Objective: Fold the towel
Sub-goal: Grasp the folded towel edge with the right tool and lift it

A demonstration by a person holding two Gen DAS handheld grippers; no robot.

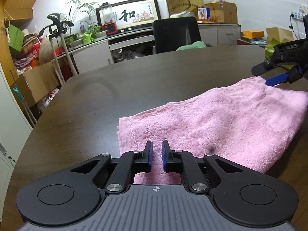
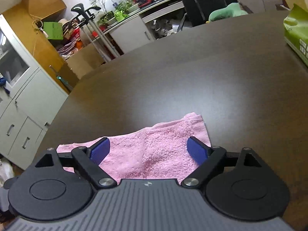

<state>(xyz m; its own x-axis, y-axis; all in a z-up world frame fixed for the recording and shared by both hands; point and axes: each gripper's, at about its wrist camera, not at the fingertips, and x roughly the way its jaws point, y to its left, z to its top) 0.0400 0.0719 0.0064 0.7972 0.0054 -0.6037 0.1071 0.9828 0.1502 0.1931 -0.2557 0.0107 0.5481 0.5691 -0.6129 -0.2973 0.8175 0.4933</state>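
A pink terry towel (image 1: 221, 119) lies folded on the dark brown table (image 1: 125, 96). My left gripper (image 1: 156, 144) hovers over the towel's near left corner, its blue-padded jaws nearly together with a narrow gap and nothing between them. My right gripper (image 1: 267, 77) shows at the towel's far right corner, jaws apart. In the right wrist view the right gripper (image 2: 149, 141) is wide open just above the towel (image 2: 154, 150), with the towel's corner (image 2: 194, 121) ahead of it.
A green package (image 2: 296, 34) lies at the table's right side. A black office chair (image 1: 176, 33) with a green cushion stands behind the far edge. Cabinets, plants, boxes and a trolley crowd the room beyond the left edge.
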